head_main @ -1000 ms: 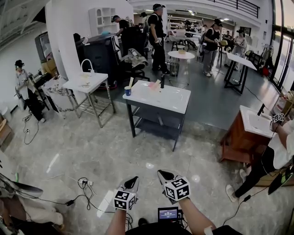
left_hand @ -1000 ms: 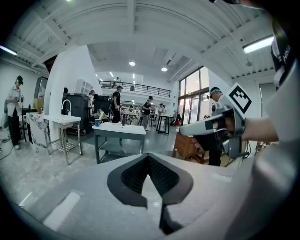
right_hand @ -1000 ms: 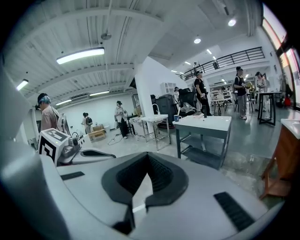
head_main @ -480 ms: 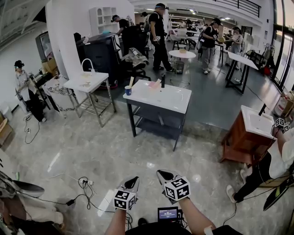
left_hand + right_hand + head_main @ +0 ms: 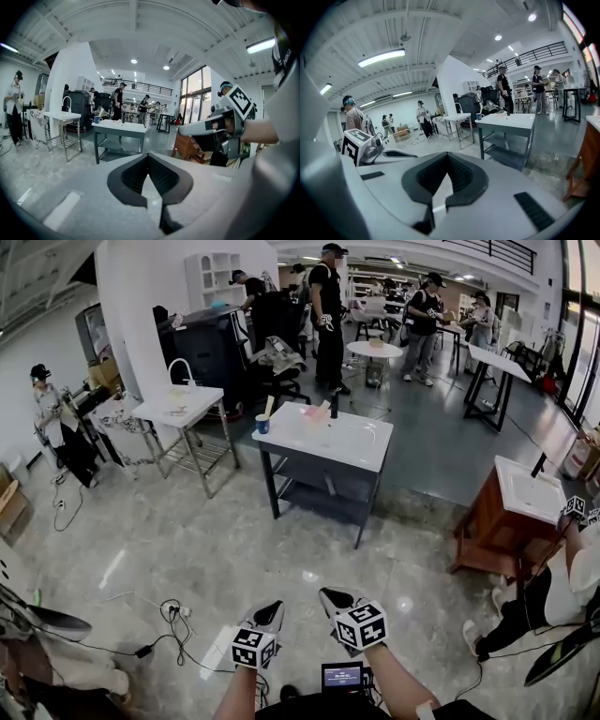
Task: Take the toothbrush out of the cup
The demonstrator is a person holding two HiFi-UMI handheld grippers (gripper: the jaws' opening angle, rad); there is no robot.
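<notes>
I am standing well back from the work, so the step in hand is the approach, and nothing is being gripped yet. I am holding my left claw and my right claw low in front of me over the floor. They are side by side, pointing a little downward toward the stand. Both claws are pressed together at the tips, and each one's own view is showing nothing between the pads.

The toothbrush is sticking up out of the cup, leaning slightly. The cup is sitting at the stand's left end, near the far edge, well apart from me.

As I judge it, the next move is calling for walking up to the stand and spreading one claw. That claw then needs bringing in above the cup's rim, so the pads close on the bare handle. The other claw may be needed to steady the cup, since a light cup could tip or lift with the brush. The handle is thin, so the pinch will have to be centred.

Counting, I am seeing one toothbrush, one cup and two claws. The head view is showing three basin stands: the one with the cup, a white one to its left, and a wooden one to its right. Several people are standing about farther back.
</notes>
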